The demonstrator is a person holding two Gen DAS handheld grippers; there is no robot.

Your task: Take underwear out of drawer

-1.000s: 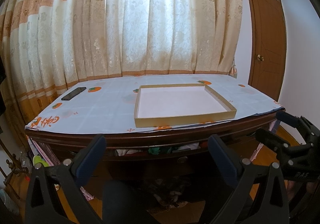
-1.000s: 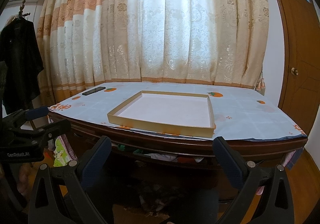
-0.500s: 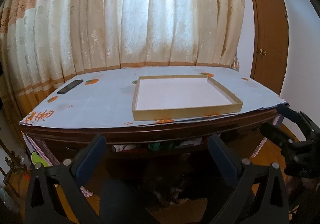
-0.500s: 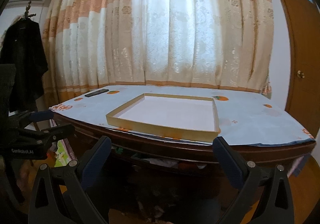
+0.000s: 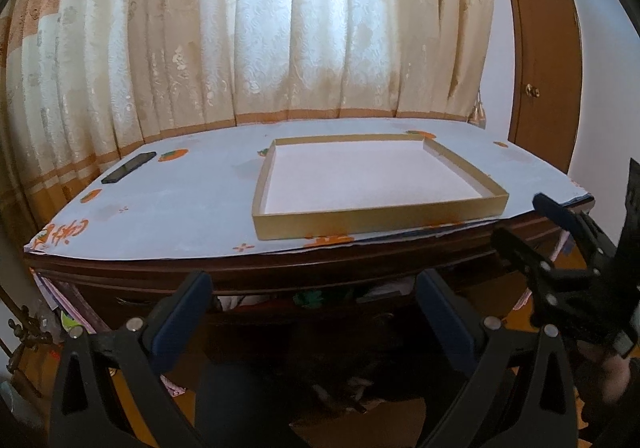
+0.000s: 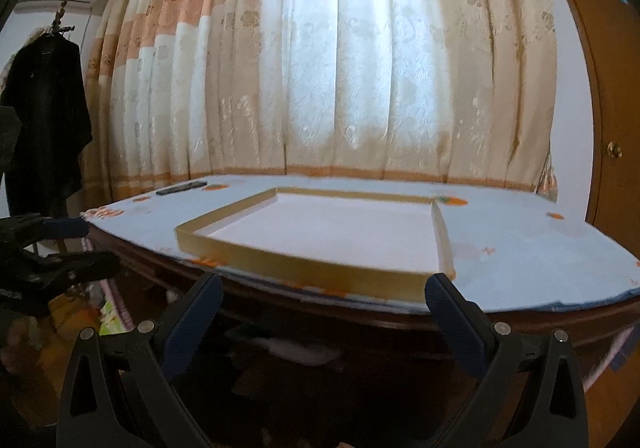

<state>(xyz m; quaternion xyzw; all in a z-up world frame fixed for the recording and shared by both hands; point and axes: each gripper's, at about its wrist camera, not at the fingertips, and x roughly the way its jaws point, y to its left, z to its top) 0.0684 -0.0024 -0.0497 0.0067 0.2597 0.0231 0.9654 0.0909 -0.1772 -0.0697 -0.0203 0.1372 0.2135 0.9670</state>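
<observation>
A dark wooden table's drawer [image 5: 280, 312] stands slightly open under the tabletop, with white and green cloth [image 5: 308, 296] showing in the gap; the cloth also shows blurred in the right wrist view [image 6: 296, 348]. My left gripper [image 5: 312, 308] is open and empty, in front of the drawer and level with it. My right gripper [image 6: 320, 308] is open and empty, in front of the table edge; it also appears at the right of the left wrist view [image 5: 524, 224]. The left gripper shows at the left of the right wrist view [image 6: 80, 244].
A shallow gold-rimmed box [image 5: 376, 220] with a white bottom lies on the tablecloth [image 5: 168, 216]. A black remote [image 5: 128, 167] lies at the far left. Curtains hang behind. A brown door [image 5: 548, 60] is at the right. A dark coat [image 6: 44, 120] hangs at the left.
Both grippers have sunk lower and come closer to the table front; the tabletop now looks flatter, and the right wrist view is blurred by motion. Both stay open.
</observation>
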